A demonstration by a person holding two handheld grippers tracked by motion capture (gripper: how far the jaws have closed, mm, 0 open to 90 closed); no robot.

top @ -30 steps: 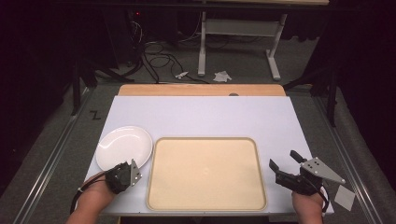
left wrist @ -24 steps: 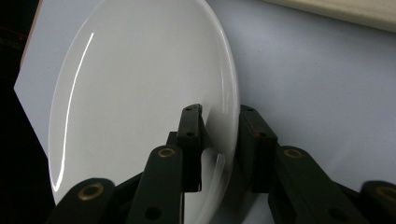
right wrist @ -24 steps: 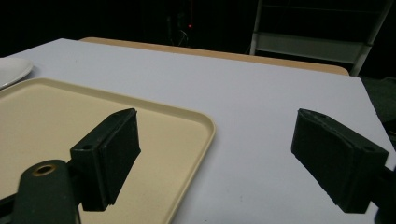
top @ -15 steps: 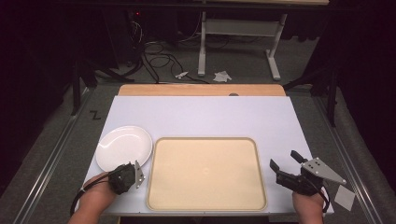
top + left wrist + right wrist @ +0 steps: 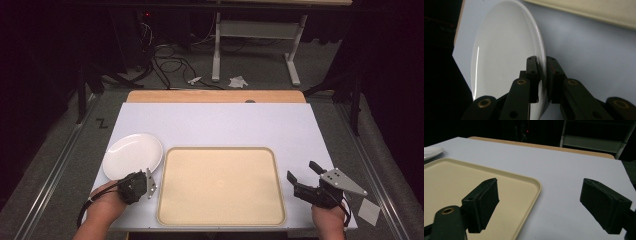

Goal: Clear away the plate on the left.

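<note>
A white plate [image 5: 132, 155] lies on the white table at the near left, just left of an empty beige tray [image 5: 220, 185]. My left gripper [image 5: 148, 176] is at the plate's near right rim. In the left gripper view its jaws have just been closing and now pinch the plate [image 5: 504, 50] rim between the pads of the left gripper [image 5: 541, 60]. My right gripper [image 5: 301, 170] rests right of the tray, open, with nothing between its jaws. The right gripper view shows that gripper [image 5: 540, 183] wide apart over the tray [image 5: 461, 177] corner, with the plate [image 5: 431, 151] edge far left.
A wooden strip [image 5: 215, 96] runs along the table's far edge. Beyond it on the floor are cables [image 5: 165, 60] and a desk frame [image 5: 250, 30]. A pale paper square [image 5: 369, 211] lies off the table's near right corner.
The left gripper has edged slightly toward the plate's near rim and its jaws have drawn together. The right gripper, plate and tray have not moved.
</note>
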